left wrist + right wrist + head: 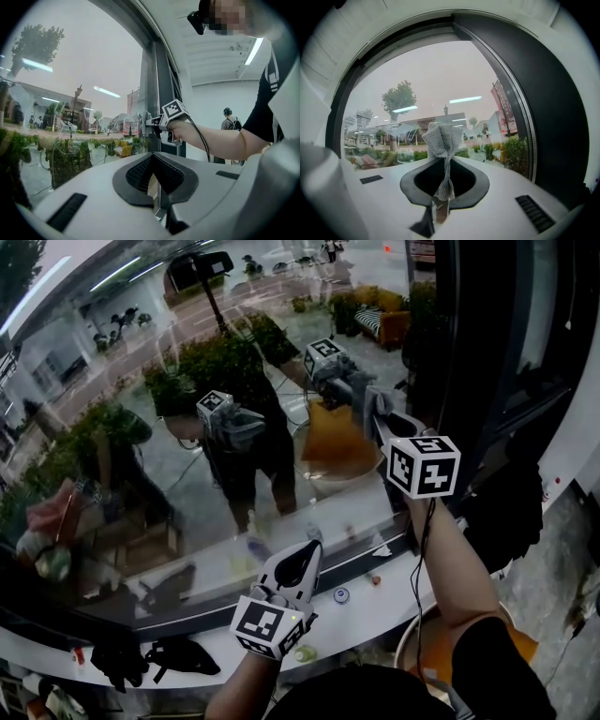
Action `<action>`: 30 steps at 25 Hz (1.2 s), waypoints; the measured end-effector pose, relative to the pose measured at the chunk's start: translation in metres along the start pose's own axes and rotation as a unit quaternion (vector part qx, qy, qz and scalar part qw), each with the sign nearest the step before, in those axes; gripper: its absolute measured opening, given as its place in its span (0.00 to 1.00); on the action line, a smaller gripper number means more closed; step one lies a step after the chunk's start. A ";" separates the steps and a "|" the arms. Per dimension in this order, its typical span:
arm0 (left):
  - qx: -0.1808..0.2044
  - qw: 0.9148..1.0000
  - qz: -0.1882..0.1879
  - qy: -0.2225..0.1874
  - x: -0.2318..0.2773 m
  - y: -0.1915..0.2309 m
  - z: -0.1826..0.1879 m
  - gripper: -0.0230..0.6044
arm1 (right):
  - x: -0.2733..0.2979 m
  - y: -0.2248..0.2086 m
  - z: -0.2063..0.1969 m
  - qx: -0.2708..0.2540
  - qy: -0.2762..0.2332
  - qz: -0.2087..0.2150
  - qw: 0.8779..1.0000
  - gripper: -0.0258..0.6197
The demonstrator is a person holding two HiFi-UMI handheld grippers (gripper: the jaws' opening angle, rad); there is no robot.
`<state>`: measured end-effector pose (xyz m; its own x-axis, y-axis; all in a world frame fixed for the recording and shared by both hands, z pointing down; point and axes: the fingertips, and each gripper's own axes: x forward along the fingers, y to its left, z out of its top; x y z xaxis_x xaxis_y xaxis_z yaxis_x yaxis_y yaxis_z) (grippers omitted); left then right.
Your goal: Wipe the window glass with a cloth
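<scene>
Cloth (pixel 442 138): grey mesh, pinched narrow where your right gripper (pixel 439 208) is clamped on it. It fans out into a loose bunch at the free end.
Long axis: the cloth runs straight out along the jaws, from the clamp toward the window glass (pixel 440 79), bunched end leading.
Place: in the head view the cloth (pixel 375 407) sits just ahead of your raised right gripper (pixel 389 423), right up at the glass. The dark window frame (pixel 469 352) is close on that gripper's right.
Left gripper (pixel 157 185): jaws closed together with nothing between them. You hold it low (pixel 302 563), well below the right one and to its left, pointing at the glass just above the white sill (pixel 394 601).
Markings: black-and-white square patterns on each gripper's cube (pixel 424 465); they are patterns, not letters.
Tub (pixel 401 643): round with a pale rim, on the floor below your right arm. It shows orange inside, and I can't tell what that is.
</scene>
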<state>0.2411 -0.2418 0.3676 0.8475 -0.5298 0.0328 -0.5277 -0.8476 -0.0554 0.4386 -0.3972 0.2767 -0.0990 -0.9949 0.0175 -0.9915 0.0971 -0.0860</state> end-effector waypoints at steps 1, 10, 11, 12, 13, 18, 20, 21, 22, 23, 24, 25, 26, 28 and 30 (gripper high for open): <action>0.000 1.000 0.001 0.001 -0.001 0.000 0.000 0.05 | 0.000 0.000 0.000 0.001 -0.001 -0.001 1.000 0.11; 0.009 1.000 0.010 0.007 -0.007 -0.001 -0.001 0.05 | 0.002 -0.002 -0.003 0.004 -0.004 0.000 1.000 0.11; 0.010 1.000 0.011 0.008 -0.007 -0.001 -0.001 0.05 | 0.002 -0.003 -0.003 0.005 -0.004 -0.001 1.000 0.11; 0.011 1.000 0.012 0.008 -0.008 -0.001 -0.002 0.05 | 0.002 -0.003 -0.003 0.006 -0.005 -0.001 1.000 0.11; 0.011 1.000 0.014 0.009 -0.009 -0.001 -0.002 0.05 | 0.002 -0.003 -0.003 0.008 -0.006 -0.002 1.000 0.11; 0.010 0.999 0.029 0.020 -0.025 0.001 -0.003 0.05 | -0.002 -0.003 0.000 0.004 -0.016 -0.009 1.000 0.11; 0.010 0.999 0.041 0.026 -0.036 0.004 -0.003 0.05 | -0.007 -0.003 0.003 0.001 -0.020 -0.013 1.000 0.11; 0.009 0.998 0.049 0.029 -0.042 0.006 -0.003 0.05 | -0.008 -0.004 0.004 0.000 -0.021 -0.014 1.000 0.11; 0.008 0.998 0.058 0.032 -0.048 0.009 -0.005 0.05 | -0.009 -0.004 0.004 0.000 -0.022 -0.014 1.000 0.11; 0.006 0.997 0.067 0.034 -0.054 0.014 -0.007 0.05 | -0.009 -0.004 0.002 0.002 -0.022 -0.013 1.000 0.11; 0.004 0.996 0.077 0.037 -0.061 0.018 -0.009 0.05 | -0.009 -0.003 -0.001 0.006 -0.023 -0.012 1.000 0.11; 0.003 0.995 0.087 0.039 -0.069 0.022 -0.012 0.05 | -0.010 -0.001 -0.004 0.010 -0.023 -0.010 1.000 0.11; 0.001 0.995 0.096 0.041 -0.076 0.027 -0.016 0.05 | -0.010 0.002 -0.008 0.014 -0.024 -0.008 1.000 0.11; -0.005 0.993 0.111 0.042 -0.087 0.033 -0.022 0.05 | -0.013 0.008 -0.017 0.022 -0.027 0.000 0.999 0.11; -0.017 0.992 0.120 0.044 -0.098 0.035 -0.030 0.05 | -0.018 0.018 -0.027 0.032 -0.030 0.012 0.999 0.11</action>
<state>0.1379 -0.2210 0.3922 0.6896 -0.7158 0.1104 -0.7167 -0.6963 -0.0382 0.4201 -0.3768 0.3016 -0.1152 -0.9923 -0.0447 -0.9813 0.1207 -0.1499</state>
